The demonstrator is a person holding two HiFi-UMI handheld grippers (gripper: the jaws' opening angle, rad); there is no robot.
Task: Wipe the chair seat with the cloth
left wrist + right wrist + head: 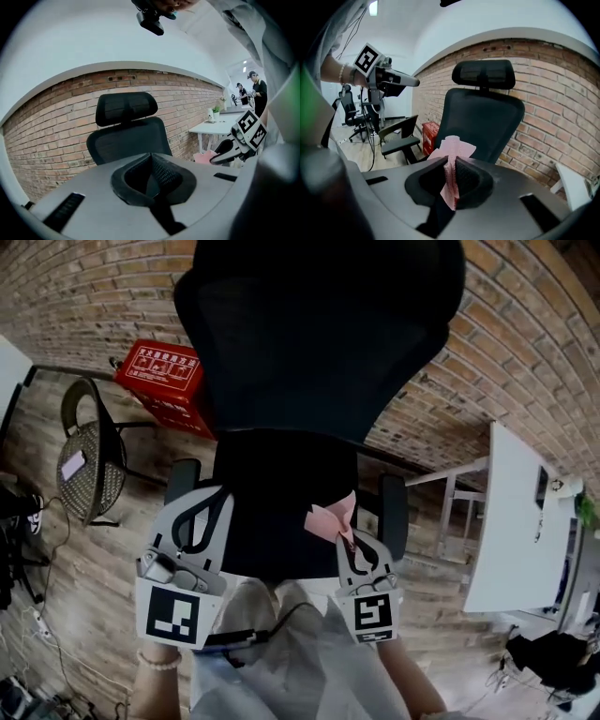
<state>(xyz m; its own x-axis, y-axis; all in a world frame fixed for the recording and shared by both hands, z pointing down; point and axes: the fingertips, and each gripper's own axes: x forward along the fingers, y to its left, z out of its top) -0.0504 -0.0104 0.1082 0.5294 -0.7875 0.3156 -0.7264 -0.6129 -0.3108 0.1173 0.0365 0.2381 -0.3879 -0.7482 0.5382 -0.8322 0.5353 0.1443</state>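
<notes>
Brick wall (525, 352) far side. Black office chair (319, 334) centre; chair seat (281, 512) sits between both grippers. White table (516, 521) right. Red box (164, 381) far left, on floor. Left gripper (208, 498) at seat's left edge, jaws closed together, nothing between them. Right gripper (349, 542) at seat's near-right, jaws clamped on pink cloth (330, 518). Cloth bunched over seat's right part; contact with seat unclear.
</notes>
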